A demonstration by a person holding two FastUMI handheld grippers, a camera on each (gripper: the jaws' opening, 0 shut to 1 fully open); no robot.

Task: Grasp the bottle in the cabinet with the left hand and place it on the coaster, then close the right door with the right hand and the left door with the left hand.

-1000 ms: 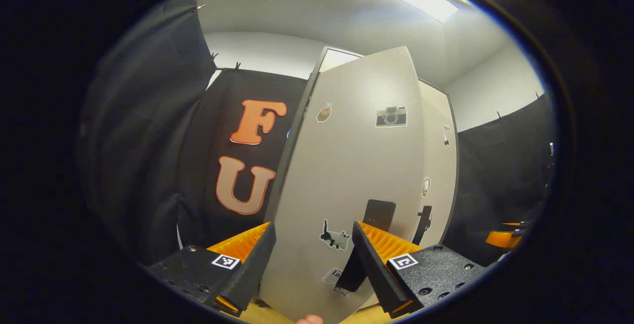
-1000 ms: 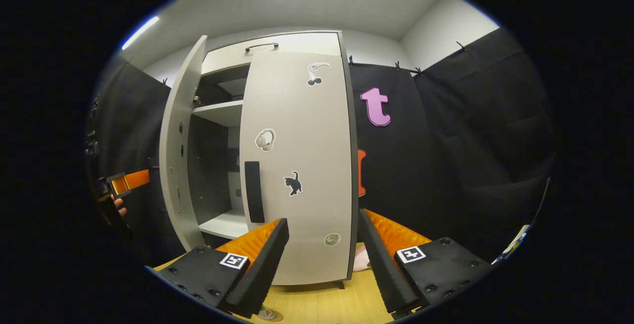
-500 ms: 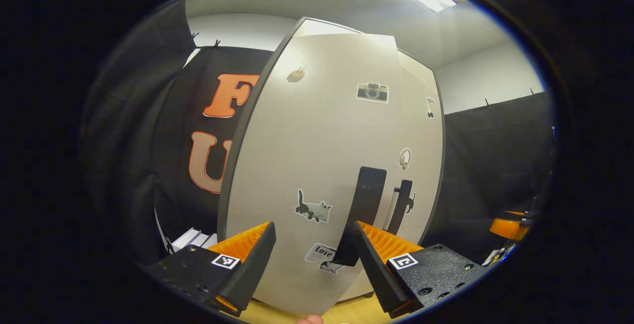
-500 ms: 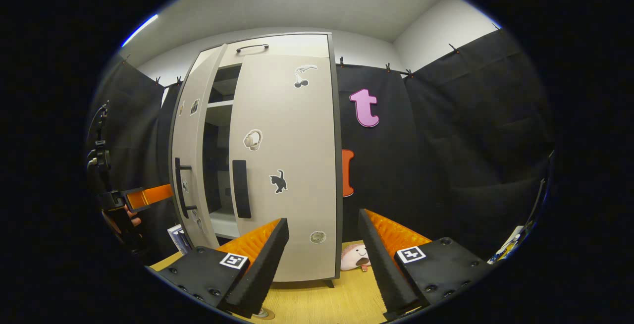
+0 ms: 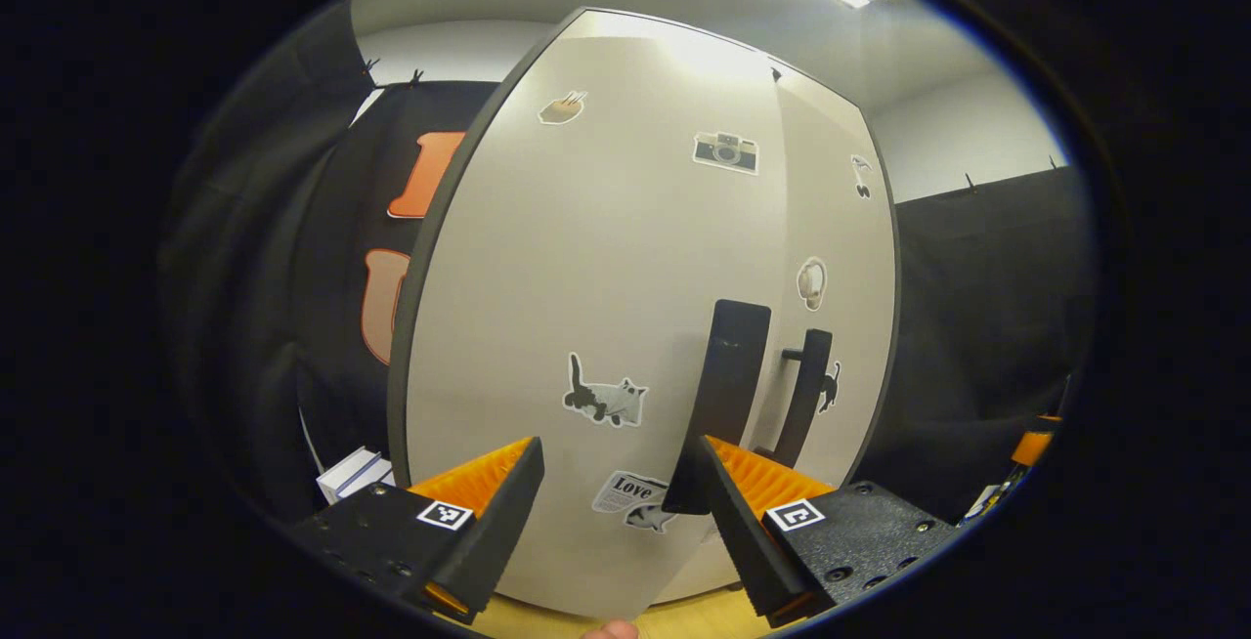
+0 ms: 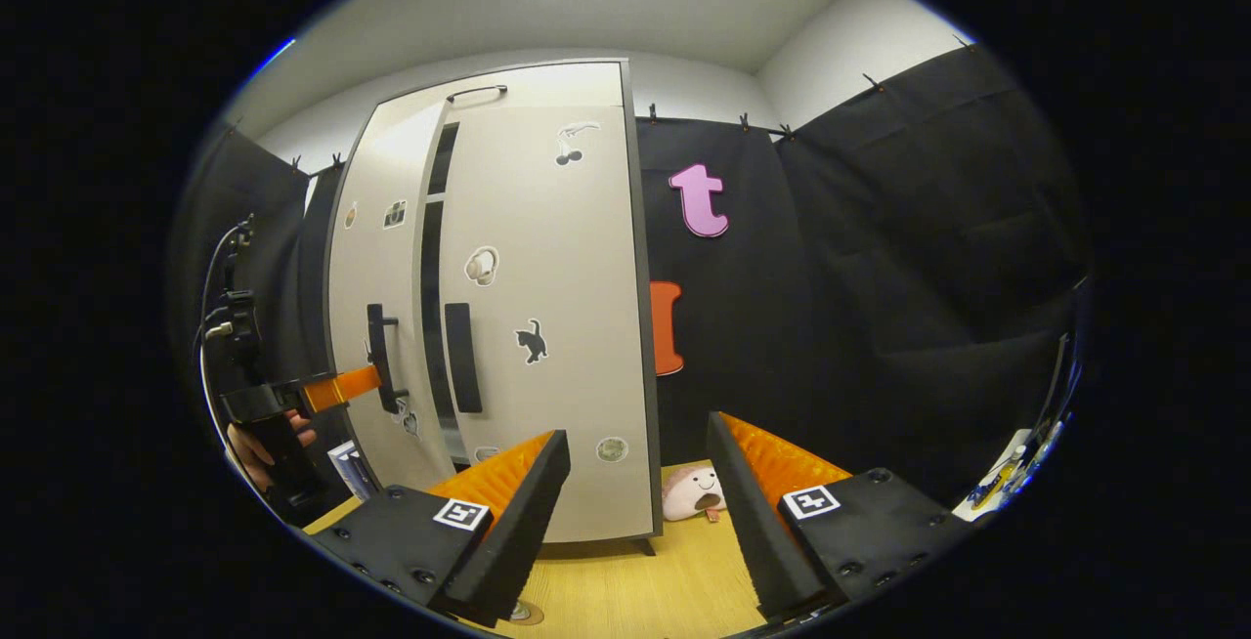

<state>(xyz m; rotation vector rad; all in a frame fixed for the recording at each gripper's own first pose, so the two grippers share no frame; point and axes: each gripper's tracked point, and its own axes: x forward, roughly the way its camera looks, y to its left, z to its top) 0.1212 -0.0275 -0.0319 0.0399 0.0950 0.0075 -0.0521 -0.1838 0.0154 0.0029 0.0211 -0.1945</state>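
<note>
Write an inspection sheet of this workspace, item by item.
Surface: wooden tabletop under the cabinet.
Job's things: right door shut; left door nearly shut, a narrow dark gap left between them. A round disc, perhaps the coaster, at the near edge; the bottle cannot be confirmed.
Clutter: plush toy right of the cabinet; small box at its left foot.
Grippers: left gripper open, at the left door's handle; right gripper open, holding nothing.
Cables: cable on the stand at far left.
Surroundings: black cloth walls, ceiling lights.

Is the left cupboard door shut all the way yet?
Not quite: in the right gripper view a dark gap separates the left door from the right door.
</note>
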